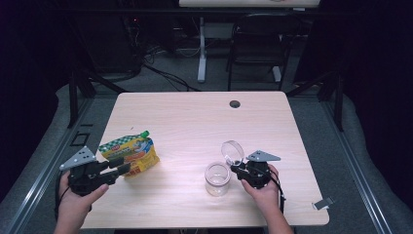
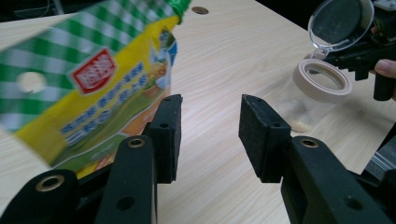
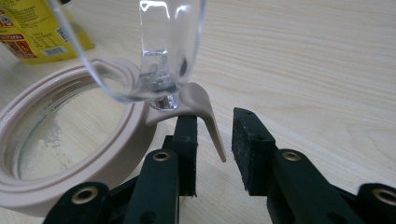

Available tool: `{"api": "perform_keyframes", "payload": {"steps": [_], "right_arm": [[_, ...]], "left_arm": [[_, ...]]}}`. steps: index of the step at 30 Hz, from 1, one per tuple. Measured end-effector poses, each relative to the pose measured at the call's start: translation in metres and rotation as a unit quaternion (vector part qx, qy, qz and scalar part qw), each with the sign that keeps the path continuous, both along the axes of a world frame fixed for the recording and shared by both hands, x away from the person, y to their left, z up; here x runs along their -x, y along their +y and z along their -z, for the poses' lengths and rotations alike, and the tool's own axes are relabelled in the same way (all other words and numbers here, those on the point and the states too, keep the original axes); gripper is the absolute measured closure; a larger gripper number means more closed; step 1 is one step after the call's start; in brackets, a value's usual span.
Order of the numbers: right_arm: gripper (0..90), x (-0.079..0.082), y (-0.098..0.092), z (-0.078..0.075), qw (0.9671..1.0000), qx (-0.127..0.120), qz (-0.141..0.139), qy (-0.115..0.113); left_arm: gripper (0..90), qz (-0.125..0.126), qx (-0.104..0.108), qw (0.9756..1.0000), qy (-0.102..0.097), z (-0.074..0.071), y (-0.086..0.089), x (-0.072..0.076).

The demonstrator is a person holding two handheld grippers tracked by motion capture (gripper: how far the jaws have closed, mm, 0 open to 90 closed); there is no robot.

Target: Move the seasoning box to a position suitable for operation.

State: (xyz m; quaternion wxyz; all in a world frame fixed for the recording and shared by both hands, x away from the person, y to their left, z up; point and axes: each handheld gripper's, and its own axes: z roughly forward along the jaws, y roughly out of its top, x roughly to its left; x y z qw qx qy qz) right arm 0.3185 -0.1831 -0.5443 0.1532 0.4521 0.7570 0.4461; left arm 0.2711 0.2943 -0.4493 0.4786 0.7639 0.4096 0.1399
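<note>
Pouch (image 1: 130,155) and jar (image 1: 217,178) sit on the worktop (image 1: 195,126), the pouch toward eight o'clock from the middle, the jar toward five o'clock, well apart. By the look of it, the step in hand is the release after a pour: the jar holds a thin layer of pale grains at its bottom, and its clear hinged lid (image 1: 232,151) is swung up and stands open at the jar's one o'clock.

The left gripper (image 1: 122,170) is roughly half open with nothing between its pads, which sit just at the pouch's four o'clock edge. The right gripper (image 3: 212,149) is also about half open; the jar's beige tab (image 3: 208,121) lies between the pads, against the left one but not clamped.

The pouch leans with its long axis running from seven o'clock up to one o'clock in the high view, its green cap (image 1: 144,133) at the one o'clock end, pointing away from the person. The jar stands upright, mouth up.

Next, probably, the lid must be swung down over the beige rim (image 3: 70,154) and pressed shut; that calls for a push on the lid from above while the jar is kept from sliding.
</note>
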Motion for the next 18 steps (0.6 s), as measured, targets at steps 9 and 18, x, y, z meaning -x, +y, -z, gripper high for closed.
{"api": "perform_keyframes", "payload": {"steps": [9,18], "right_arm": [[70.5,0.0,0.0,0.001,1.0,-0.001,0.001,0.001],[69.8,0.0,-0.001,0.001,1.0,0.0,0.003,0.005]], "left_arm": [[60.9,-0.029,0.003,0.9996,0.001,-0.005,0.022,0.003],[62.7,-0.05,-0.015,0.9986,0.009,-0.001,0.037,0.001]]}}
